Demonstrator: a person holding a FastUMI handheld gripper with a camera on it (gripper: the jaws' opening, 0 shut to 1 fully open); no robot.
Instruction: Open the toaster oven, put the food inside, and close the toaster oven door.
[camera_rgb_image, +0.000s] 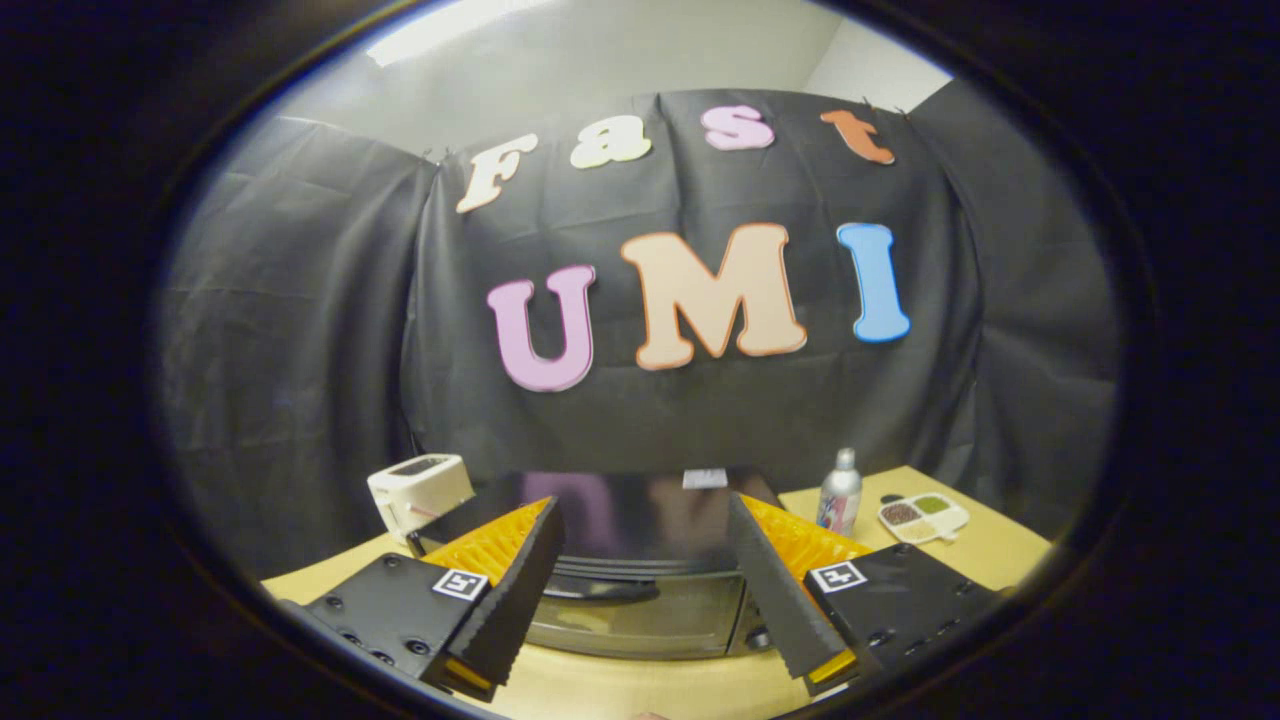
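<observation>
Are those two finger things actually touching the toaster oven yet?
Cannot tell. In the gripper view the gripper is open, its fingers overlapping the toaster oven on either side of its door handle, but no gap or contact shows plainly.

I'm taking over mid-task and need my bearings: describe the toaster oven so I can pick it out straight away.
On the wooden table, the toaster oven is the wide dark box just ahead of the open gripper, its glass door closed. Unlike the small white toaster beside it and the bottle and divided dish on its other side, it has a glossy black top.
</observation>
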